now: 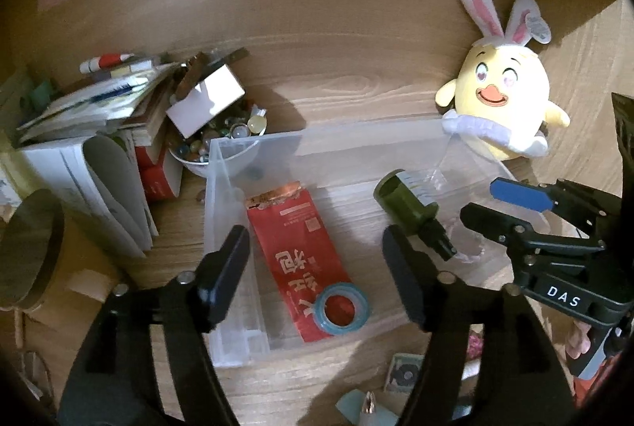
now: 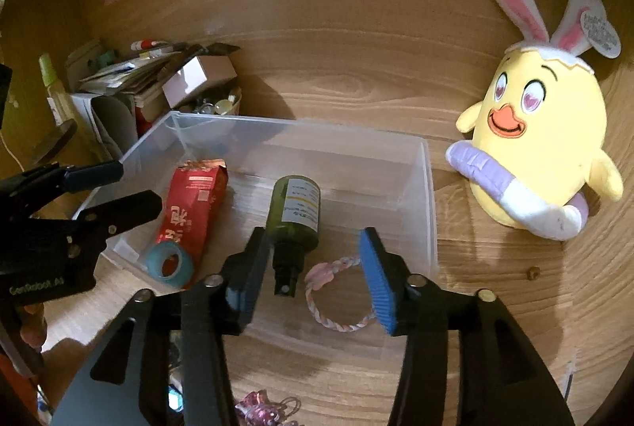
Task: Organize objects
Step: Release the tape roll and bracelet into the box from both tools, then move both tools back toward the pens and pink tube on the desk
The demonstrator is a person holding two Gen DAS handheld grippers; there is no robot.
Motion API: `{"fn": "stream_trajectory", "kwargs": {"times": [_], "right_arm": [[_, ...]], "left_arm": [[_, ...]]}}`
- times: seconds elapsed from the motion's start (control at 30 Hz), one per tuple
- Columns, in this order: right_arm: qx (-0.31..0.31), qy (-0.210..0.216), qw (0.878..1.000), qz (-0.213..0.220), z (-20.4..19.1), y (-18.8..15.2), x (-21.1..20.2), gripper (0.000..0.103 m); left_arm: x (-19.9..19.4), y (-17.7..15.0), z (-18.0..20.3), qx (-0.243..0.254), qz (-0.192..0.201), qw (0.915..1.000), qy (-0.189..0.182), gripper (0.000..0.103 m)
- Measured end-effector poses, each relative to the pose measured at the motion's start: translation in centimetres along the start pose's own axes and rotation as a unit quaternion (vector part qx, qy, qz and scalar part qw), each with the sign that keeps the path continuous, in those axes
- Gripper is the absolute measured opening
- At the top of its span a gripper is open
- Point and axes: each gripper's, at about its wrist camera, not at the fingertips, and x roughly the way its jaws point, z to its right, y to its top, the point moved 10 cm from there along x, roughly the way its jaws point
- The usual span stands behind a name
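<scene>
A clear plastic bin (image 1: 253,144) (image 2: 424,180) sits on the wooden desk. In it lie a red packet (image 1: 301,251) (image 2: 190,204), a blue tape roll (image 1: 342,309) (image 2: 168,263), a green spray bottle (image 1: 412,208) (image 2: 295,212) and a pink rope ring (image 2: 337,291). My left gripper (image 1: 317,267) (image 2: 138,188) is open and empty above the bin's left part. My right gripper (image 2: 313,271) (image 1: 479,202) is open above the bottle's nozzle, touching nothing.
A yellow chick plush with bunny ears (image 1: 503,101) (image 2: 543,144) leans at the right behind the bin. A bowl of marbles (image 1: 222,144), a small box and stacked books (image 1: 99,148) crowd the left. Small items lie at the desk's near edge (image 1: 404,374).
</scene>
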Motion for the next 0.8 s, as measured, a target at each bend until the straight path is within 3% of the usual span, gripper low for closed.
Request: {"fn": "stream_trajectory", "kwargs": {"times": [0.13, 0.33, 0.8], "right_arm": [[-0.007, -0.004, 1.0, 0.015, -0.3, 0.1, -1.5, 0.067], [-0.022, -0.008, 0.999, 0.031, -1.1, -0.3, -3.9, 0.077], [-0.028, 0.029, 0.998, 0.039, -3.5, -4.3, -8.9, 0.081]], "left_arm": [[-1.4, -0.1, 0.1, -0.005, 0.009, 0.9999, -0.006, 0.085], [-3.7, -0.8, 0.1, -0.01, 0.018, 0.9997, -0.01, 0.095], [-7.5, -5.5, -0.3, -0.007, 0.013, 0.9999, -0.001, 0.096]]}}
